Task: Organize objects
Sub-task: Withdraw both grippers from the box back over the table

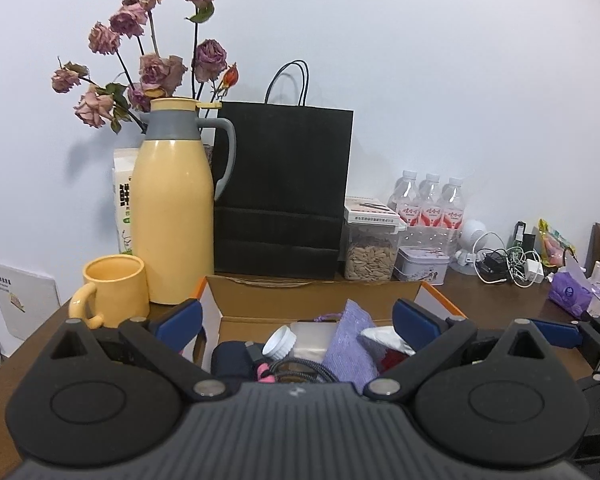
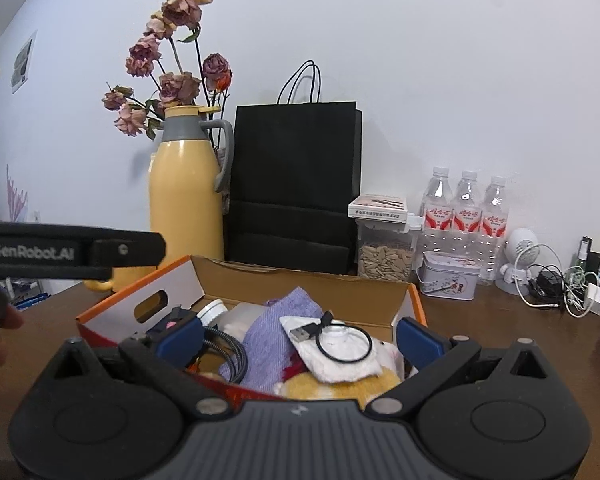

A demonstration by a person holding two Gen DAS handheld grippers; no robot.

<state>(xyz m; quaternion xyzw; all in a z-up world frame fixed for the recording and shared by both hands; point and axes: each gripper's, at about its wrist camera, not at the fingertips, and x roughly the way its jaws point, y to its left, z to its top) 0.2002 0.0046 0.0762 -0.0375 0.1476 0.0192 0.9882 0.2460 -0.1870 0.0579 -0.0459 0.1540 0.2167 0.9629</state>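
An open cardboard box [image 2: 300,280] with orange edges sits on the brown table [image 2: 500,320], full of mixed items. Inside lie a purple cloth [image 2: 268,340], a white pouch [image 2: 340,356] with a black USB cable [image 2: 312,330] on it, a white-capped bottle [image 1: 278,342], a braided cable [image 2: 228,356] and a plush toy [image 2: 340,388]. My left gripper [image 1: 298,320] hovers open over the box, holding nothing. My right gripper [image 2: 298,336] also stands open above the box's near side, with nothing between its fingers. The purple cloth [image 1: 350,344] shows in the left wrist view too.
Behind the box stand a yellow thermos [image 1: 172,216], a yellow mug [image 1: 112,292], dried roses [image 1: 152,60], a black paper bag [image 1: 282,192], a seed jar [image 1: 370,248], a tin [image 1: 422,264], three water bottles [image 1: 430,204], tangled chargers [image 1: 508,264] and a purple tissue pack [image 1: 572,292].
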